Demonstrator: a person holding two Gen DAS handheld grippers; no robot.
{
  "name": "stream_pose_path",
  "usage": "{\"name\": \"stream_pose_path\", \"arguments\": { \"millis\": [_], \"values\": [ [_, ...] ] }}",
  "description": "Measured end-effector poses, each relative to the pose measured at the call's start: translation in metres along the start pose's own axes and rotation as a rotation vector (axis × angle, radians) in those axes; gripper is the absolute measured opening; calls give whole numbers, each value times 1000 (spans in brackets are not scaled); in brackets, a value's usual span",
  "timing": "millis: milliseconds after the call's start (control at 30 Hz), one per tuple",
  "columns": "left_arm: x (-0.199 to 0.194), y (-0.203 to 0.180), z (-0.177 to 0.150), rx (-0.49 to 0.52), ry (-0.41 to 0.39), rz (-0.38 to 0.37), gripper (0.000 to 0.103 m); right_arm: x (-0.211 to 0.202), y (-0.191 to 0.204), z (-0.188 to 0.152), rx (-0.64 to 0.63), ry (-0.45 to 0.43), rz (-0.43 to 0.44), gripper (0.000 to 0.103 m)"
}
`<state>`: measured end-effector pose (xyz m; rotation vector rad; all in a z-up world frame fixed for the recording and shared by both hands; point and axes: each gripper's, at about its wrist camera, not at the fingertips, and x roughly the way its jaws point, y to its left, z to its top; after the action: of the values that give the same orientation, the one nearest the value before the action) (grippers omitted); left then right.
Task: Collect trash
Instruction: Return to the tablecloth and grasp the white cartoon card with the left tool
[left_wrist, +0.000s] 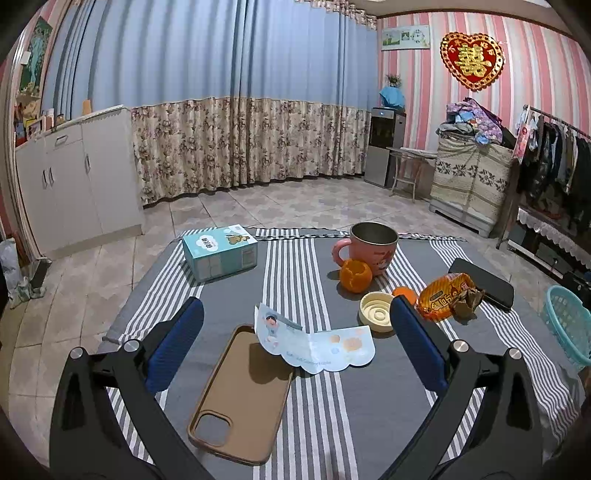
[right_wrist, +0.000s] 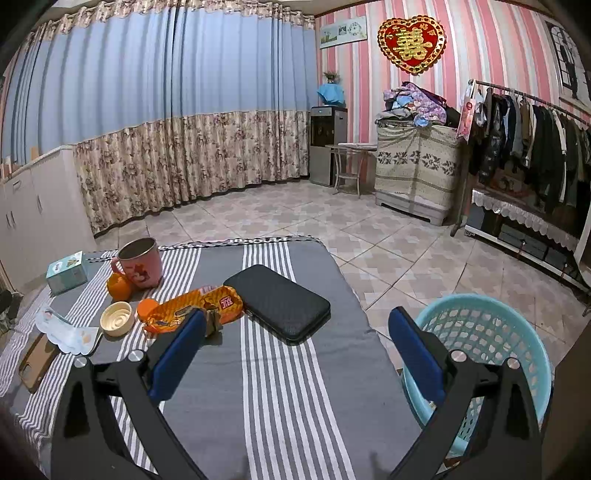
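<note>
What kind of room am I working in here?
Most likely a lived-in room of a home, perhaps a bedroom: a loaded clothes rack, floor-length curtains and white cabinets surround the striped cloth you're clearing.

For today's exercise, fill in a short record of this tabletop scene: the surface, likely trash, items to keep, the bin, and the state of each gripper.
surface: striped grey cloth covering the table
likely trash: orange snack wrapper; orange peel; folded paper leaflet
items to keep: pink mug; black wallet; brown phone case; teal box; cream lid
bin: turquoise basket, off the table's right edge
left gripper: jaws open, empty
right gripper: jaws open, empty
</note>
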<state>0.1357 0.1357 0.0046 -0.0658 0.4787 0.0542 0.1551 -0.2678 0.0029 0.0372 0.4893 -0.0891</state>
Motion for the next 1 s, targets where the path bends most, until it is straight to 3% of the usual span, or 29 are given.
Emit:
{"name": "stream_pose_path", "arguments": {
  "millis": [233, 567, 867, 1000],
  "values": [
    [-4, -5, -5, 54, -22, 28, 97, 5, 7, -2, -17, 9, -4, 97],
    [-2, 2, -10, 51, 2, 32, 97, 10, 12, -3, -35, 7, 1, 97],
    [10, 14, -24, 41, 78, 83, 98, 26, 15, -9, -37, 20, -1, 97],
    [24, 19, -29, 26, 126, 71, 98, 38, 14, -14, -30, 54, -5, 97]
  ]
}}
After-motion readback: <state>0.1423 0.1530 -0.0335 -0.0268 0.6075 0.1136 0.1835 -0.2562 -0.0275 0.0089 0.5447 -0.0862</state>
